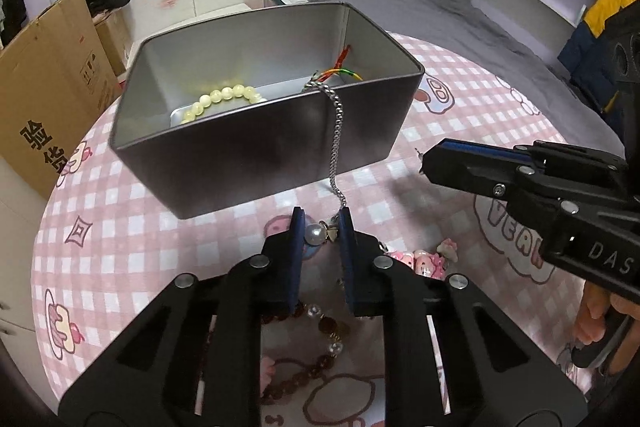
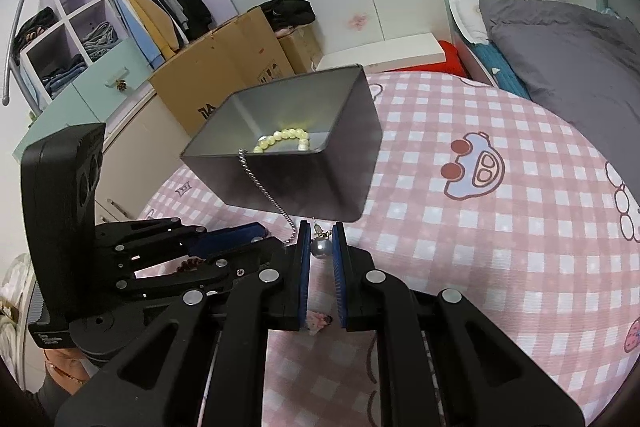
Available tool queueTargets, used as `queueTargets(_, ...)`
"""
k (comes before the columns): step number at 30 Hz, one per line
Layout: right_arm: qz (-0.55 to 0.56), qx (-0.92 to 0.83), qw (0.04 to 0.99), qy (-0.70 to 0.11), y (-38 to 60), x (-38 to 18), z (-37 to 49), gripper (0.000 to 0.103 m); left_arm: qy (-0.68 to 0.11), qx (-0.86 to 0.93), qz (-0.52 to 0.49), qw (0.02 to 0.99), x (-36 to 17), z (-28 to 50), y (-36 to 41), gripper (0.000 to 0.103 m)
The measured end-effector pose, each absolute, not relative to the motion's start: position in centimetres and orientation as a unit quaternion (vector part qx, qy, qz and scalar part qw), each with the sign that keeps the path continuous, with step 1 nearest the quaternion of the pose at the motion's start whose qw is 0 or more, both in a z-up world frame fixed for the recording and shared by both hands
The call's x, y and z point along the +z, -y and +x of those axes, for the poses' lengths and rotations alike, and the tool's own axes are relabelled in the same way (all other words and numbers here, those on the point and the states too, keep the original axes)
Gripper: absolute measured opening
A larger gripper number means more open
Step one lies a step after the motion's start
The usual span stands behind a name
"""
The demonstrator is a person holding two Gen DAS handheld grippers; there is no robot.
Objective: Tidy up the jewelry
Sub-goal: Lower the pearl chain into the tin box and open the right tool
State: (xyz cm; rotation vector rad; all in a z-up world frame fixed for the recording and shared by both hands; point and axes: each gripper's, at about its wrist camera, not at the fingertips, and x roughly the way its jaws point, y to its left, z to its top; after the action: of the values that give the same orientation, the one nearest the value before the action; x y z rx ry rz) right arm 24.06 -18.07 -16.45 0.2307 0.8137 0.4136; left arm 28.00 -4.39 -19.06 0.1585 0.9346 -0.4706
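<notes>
Left hand-held gripper [image 1: 322, 227] was clamped on the pearl [image 1: 315, 234] end of the chain [image 1: 338, 131]: light, floppy, slippery; right hand-held gripper [image 2: 320, 237] was pinching a small grey-pearl piece [image 2: 321, 248].

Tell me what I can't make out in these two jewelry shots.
- Left wrist view: the tin's near wall hides the silver chain's inner end and part of the yellow bead bracelet.
- Left wrist view: the left gripper covers much of the brown bead bracelet.
- Right wrist view: the tin's wall hides the coloured cord.
</notes>
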Motion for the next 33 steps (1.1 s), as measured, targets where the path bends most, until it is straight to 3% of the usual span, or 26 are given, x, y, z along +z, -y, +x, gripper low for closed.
queueTargets(15,0.089,0.218,0.909,-0.343,16.0,-11.3,24.8,0.009,-0.376,-0.261,-0.026,0.889,-10.5,28.6,0.2,0.016)
queueTargets(33,0.084,0.201,0.904,-0.368,14.9,-13.1,28.8,0.012,-0.426,-0.244,-0.037,0.870,-12.9,33.5,0.8,0.017)
